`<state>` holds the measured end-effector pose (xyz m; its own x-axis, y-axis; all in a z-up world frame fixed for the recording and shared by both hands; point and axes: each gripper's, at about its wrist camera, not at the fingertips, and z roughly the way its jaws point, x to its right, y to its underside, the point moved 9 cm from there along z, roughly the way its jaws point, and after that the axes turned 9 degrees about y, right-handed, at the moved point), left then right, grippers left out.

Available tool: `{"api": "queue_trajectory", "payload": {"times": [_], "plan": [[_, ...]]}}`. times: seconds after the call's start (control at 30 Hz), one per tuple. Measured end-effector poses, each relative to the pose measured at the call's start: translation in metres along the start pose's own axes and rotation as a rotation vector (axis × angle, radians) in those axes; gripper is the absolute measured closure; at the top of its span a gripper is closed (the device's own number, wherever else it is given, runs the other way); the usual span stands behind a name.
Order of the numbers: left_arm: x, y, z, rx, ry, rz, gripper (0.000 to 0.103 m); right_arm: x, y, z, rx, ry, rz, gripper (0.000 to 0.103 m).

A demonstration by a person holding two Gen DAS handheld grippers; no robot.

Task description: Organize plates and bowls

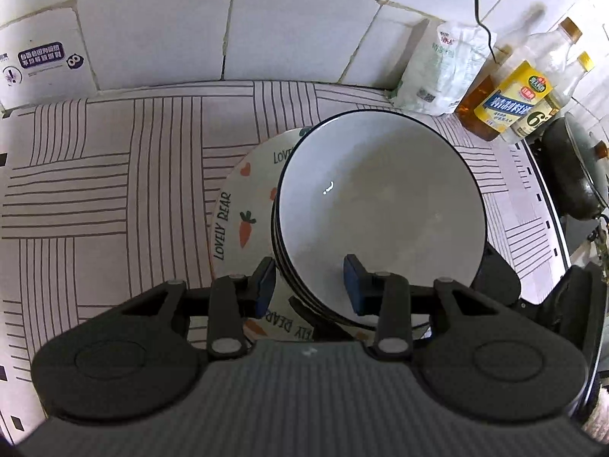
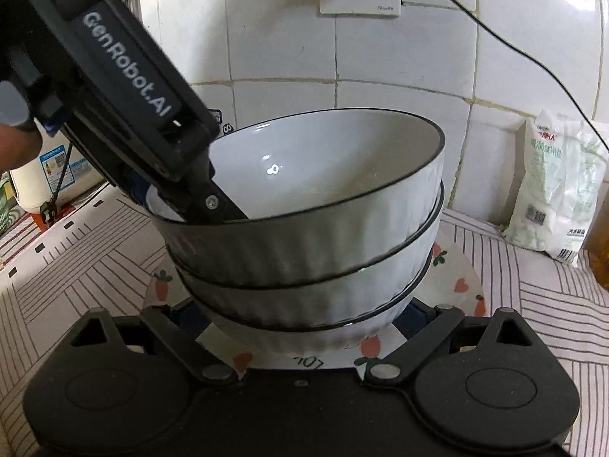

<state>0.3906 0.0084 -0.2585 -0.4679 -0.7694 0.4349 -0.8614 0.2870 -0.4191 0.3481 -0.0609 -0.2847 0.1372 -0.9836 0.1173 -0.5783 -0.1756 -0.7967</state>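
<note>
Here, the left gripper [image 1: 309, 281] pinches the stacked bowls' [image 1: 380, 209] rim at six o'clock (right gripper's [image 2: 304, 316] state unclear) on the plate [image 1: 232, 205].

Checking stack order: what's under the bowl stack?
The bowls, three nested by the rims showing, sit above the carrot-print "Lovely Bear" plate, lying on the striped mat. The plate's centre, and whether the bottom bowl rests on it, are hidden.

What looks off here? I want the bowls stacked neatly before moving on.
The three stacked white ribbed bowls with dark rims don't nest level on the carrot-printed round plate: the upper ones lean, rims higher on the right in the right wrist view. The left gripper straddles the top rim. No chips or spills show.
</note>
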Motion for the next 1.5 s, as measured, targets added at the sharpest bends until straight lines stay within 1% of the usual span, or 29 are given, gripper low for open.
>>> {"api": "queue_trajectory", "payload": {"times": [0.1, 0.27, 0.33, 0.43, 0.5, 0.57, 0.7, 0.77, 0.8, 0.87, 0.93, 1.0, 1.07, 1.17, 1.27, 1.37, 1.5], "plan": [[0.000, 0.001, 0.001, -0.003, 0.002, 0.005, 0.066, -0.001, 0.001, 0.000, 0.001, 0.015, -0.017, 0.005], [0.003, 0.000, 0.002, -0.003, -0.003, 0.000, 0.067, 0.002, 0.003, 0.001, -0.008, 0.016, 0.005, 0.005], [0.003, -0.001, 0.003, -0.017, -0.016, -0.031, 0.067, 0.002, 0.000, 0.004, -0.049, 0.021, 0.006, 0.005], [0.001, -0.003, 0.005, -0.062, -0.014, -0.115, 0.068, 0.000, -0.005, 0.010, -0.128, 0.044, 0.018, 0.004], [0.001, -0.004, 0.004, -0.062, -0.017, -0.130, 0.067, -0.002, -0.006, 0.010, -0.159, 0.075, 0.002, 0.004], [0.001, -0.004, 0.002, -0.051, -0.019, -0.138, 0.066, -0.007, -0.003, 0.006, -0.176, 0.090, -0.044, 0.004], [0.004, -0.001, -0.005, -0.036, -0.027, -0.148, 0.063, -0.011, 0.002, -0.017, -0.147, 0.093, -0.081, 0.004], [0.008, 0.001, -0.011, -0.053, -0.068, -0.128, 0.061, -0.007, 0.006, -0.030, -0.136, 0.100, -0.068, 0.004], [0.011, 0.002, -0.016, -0.044, -0.084, -0.117, 0.058, -0.005, 0.007, -0.038, -0.133, 0.100, -0.053, 0.004], [0.017, 0.004, -0.027, -0.012, -0.092, -0.114, 0.054, -0.002, 0.009, -0.050, -0.133, 0.086, -0.024, 0.004], [0.022, 0.005, -0.036, -0.005, -0.092, -0.121, 0.053, 0.002, 0.008, -0.062, -0.132, 0.058, 0.007, 0.004], [0.029, 0.007, -0.045, 0.006, -0.111, -0.113, 0.051, 0.007, 0.006, -0.071, -0.123, 0.043, 0.025, 0.004], [0.038, 0.008, -0.054, 0.022, -0.143, -0.087, 0.049, 0.012, 0.005, -0.079, -0.120, 0.040, 0.021, 0.004], [0.050, 0.013, -0.066, 0.037, -0.179, -0.061, 0.045, 0.018, 0.002, -0.089, -0.125, 0.044, -0.018, 0.004], [0.060, 0.019, -0.075, 0.059, -0.190, -0.058, 0.042, 0.029, 0.000, -0.107, -0.107, 0.041, -0.017, 0.004], [0.069, 0.028, -0.086, 0.083, -0.215, -0.058, 0.040, 0.038, 0.000, -0.121, -0.123, 0.042, 0.012, 0.004], [0.081, 0.043, -0.101, 0.112, -0.241, -0.047, 0.036, 0.052, 0.003, -0.131, -0.180, 0.070, 0.045, 0.004]]}}
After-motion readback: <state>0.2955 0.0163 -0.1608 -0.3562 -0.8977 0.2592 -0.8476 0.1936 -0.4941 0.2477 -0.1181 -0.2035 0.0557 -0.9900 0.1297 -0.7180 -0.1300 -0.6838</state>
